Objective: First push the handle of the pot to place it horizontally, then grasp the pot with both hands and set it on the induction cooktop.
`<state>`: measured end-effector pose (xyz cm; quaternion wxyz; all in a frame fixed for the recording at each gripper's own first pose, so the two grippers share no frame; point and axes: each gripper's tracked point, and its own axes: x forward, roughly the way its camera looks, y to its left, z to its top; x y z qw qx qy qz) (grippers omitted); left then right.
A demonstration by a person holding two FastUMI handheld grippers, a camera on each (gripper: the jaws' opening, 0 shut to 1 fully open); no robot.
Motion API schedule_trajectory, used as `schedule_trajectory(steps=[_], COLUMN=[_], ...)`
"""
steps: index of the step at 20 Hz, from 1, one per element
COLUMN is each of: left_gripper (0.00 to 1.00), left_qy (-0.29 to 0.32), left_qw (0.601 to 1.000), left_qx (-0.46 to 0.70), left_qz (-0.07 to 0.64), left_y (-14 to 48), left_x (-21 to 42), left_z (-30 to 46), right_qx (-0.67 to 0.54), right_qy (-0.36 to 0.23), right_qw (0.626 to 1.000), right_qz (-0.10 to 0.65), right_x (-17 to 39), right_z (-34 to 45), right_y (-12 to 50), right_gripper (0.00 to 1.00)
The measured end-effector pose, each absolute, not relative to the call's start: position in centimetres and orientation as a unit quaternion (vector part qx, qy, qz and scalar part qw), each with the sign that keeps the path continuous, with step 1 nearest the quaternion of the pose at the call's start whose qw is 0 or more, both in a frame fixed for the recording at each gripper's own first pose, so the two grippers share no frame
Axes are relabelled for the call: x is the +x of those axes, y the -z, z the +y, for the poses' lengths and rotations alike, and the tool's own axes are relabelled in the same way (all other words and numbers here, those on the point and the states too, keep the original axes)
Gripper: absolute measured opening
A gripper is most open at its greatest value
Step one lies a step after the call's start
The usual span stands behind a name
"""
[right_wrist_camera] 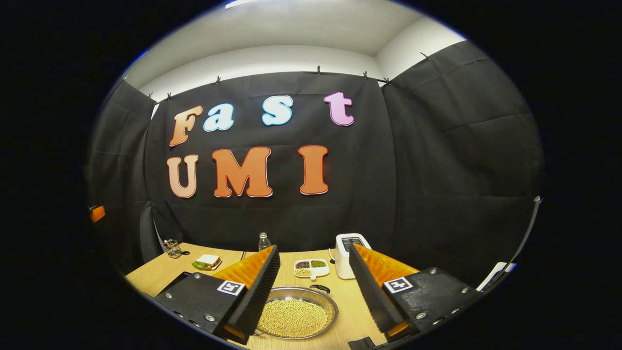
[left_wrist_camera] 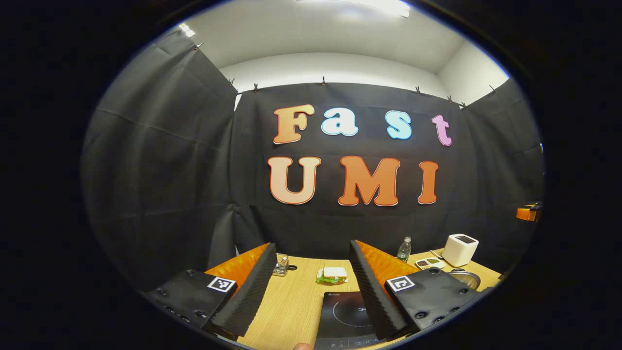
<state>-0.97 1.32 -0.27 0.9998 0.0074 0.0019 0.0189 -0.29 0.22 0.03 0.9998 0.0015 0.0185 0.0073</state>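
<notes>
Both tongs were held wide apart, and nothing was gripped by either. The left gripper (left_wrist_camera: 311, 291) was held above the wooden table (left_wrist_camera: 291, 301), with the black induction cooktop (left_wrist_camera: 347, 316) seen low between its fingers. The right gripper (right_wrist_camera: 313, 291) was held just above the pot (right_wrist_camera: 297, 313).

The pot, a shallow metal one, was found on the table to the right of the cooktop; in the left gripper view just a bit of its rim (left_wrist_camera: 465, 278) was seen past the right finger. It was filled with small yellow beans (right_wrist_camera: 294, 317). A dark handle (right_wrist_camera: 319, 288) was seen at the far edge of the pot, away from the tongs.

Behind the pot a small white dish (right_wrist_camera: 311, 268) with little sections was set. Dark beans, green beans and pale beans were kept in it, each sort in its own part. Just right of the dish a white toaster (right_wrist_camera: 346, 255) was stood. A clear bottle (right_wrist_camera: 264, 241) was placed behind the pot, near the wall.

Far to the left of the pot a sandwich (right_wrist_camera: 208, 262) was laid on a plate, and a small glass jar (right_wrist_camera: 172, 248) was set behind that. What was inside the jar could not be told.
</notes>
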Motion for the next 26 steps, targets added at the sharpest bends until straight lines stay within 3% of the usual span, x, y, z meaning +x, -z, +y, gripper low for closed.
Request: schedule_trajectory(steps=[1, 2, 3, 6, 9, 12, 16, 21, 22, 26], left_gripper=[0.97, 0.98, 0.98, 0.98, 0.97, 0.97, 0.97, 0.98, 0.98, 0.98], left_qy=[-0.02, -0.021, -0.022, -0.021, -0.015, -0.014, -0.015, -0.016, -0.015, -0.018], left_qw=[1.0, 1.0, 1.0, 1.0, 1.0, 1.0, 1.0, 1.0, 1.0, 0.999], left_qx=[0.008, 0.008, 0.008, 0.014, 0.011, 0.01, 0.006, 0.006, 0.004, 0.001], left_qz=[0.001, -0.001, -0.003, -0.007, -0.005, -0.001, 0.004, 0.015, 0.017, 0.026], left_y=[0.2, 0.1, -0.1, -0.3, 0.0, 0.2, 0.6, 1.5, 1.7, 2.6], left_x=[-1.1, -1.2, -1.3, -1.8, -2.1, -2.2, -2.5, -2.5, -2.5, -2.1], left_z=[1.4, 1.5, 1.6, 1.4, 1.0, 1.1, 1.2, 1.4, 1.5, 1.9], right_qx=[0.0, -0.004, -0.008, -0.013, -0.01, -0.011, 0.001, 0.015, 0.023, 0.009], right_qy=[-0.008, -0.008, -0.008, -0.015, -0.027, -0.035, -0.059, -0.076, -0.084, -0.088], right_qw=[1.0, 1.0, 1.0, 0.999, 0.999, 0.997, 0.992, 0.98, 0.977, 0.966], right_qz=[0.02, 0.022, 0.025, 0.031, 0.044, 0.067, 0.11, 0.182, 0.196, 0.241], right_x=[-0.3, -0.4, -0.5, -0.8, -1.1, -1.4, -2.0, -2.8, -3.0, -3.7], right_z=[0.3, 0.3, 0.2, 0.5, 1.1, 1.4, 2.5, 3.3, 3.7, 4.1], right_y=[0.3, 0.6, 0.6, 1.0, 2.0, 3.8, 7.0, 12.9, 13.9, 18.3], right_gripper=[0.86, 0.74, 0.74, 0.49, 0.41, 0.24, 0.11, 0.11, 0.0, 0.0])
